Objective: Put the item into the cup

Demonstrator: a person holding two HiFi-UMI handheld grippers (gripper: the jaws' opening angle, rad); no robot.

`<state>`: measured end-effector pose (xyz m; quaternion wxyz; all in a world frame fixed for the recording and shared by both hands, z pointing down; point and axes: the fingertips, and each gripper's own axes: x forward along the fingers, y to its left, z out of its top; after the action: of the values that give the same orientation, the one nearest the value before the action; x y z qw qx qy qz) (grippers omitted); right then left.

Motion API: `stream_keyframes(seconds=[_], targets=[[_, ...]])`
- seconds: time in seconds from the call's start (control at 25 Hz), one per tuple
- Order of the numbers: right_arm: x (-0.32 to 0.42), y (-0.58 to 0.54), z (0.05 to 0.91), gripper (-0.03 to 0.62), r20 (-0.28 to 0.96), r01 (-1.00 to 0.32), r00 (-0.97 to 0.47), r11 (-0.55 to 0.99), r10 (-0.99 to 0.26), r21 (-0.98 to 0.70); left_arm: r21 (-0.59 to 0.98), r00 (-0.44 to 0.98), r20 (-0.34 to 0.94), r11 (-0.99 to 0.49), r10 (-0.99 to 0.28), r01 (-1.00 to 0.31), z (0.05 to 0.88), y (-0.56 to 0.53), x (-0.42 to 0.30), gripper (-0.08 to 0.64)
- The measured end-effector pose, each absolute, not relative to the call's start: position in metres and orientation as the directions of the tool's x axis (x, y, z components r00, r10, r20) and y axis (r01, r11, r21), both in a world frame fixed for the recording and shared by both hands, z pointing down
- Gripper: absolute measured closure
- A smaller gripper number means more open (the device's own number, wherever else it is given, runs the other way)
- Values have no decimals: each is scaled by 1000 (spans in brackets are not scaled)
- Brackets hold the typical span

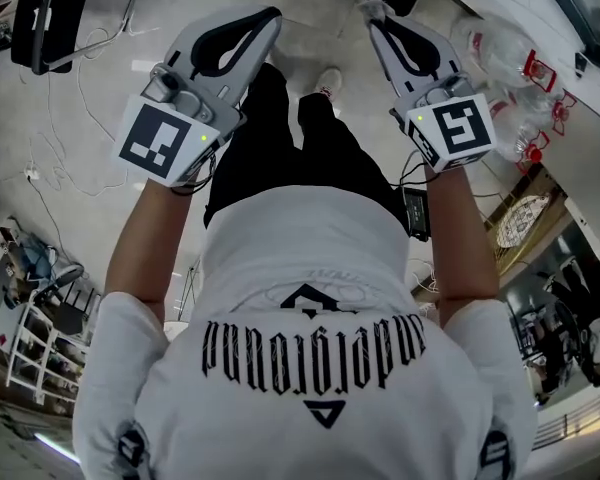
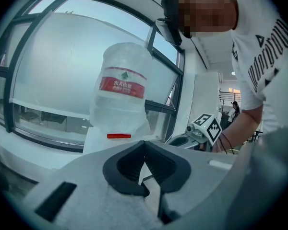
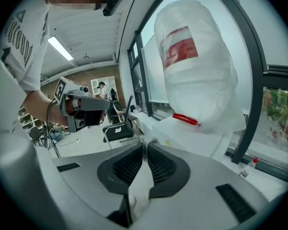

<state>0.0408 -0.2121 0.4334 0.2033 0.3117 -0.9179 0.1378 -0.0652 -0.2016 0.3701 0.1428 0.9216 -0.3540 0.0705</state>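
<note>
Left gripper and right gripper: light grey, black pads. Cubes: black-and-white square markers. Shirt: white, black lettering. Trousers: black. Bottle: translucent, red label.

Neither the item nor the cup is in view

Pale glossy floor, white rack at 8 o'clock. Big dark-framed window behind water jug. Ceiling strip light at 10 o'clock, office chair below.
</note>
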Motion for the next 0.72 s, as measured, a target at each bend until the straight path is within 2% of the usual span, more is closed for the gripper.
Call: stream_keyframes(seconds=[0.72], targets=[[34, -234, 559, 552, 570, -632, -689, 756, -448, -169, 247, 761, 299, -724, -576, -645, 483, -227, -58, 548]])
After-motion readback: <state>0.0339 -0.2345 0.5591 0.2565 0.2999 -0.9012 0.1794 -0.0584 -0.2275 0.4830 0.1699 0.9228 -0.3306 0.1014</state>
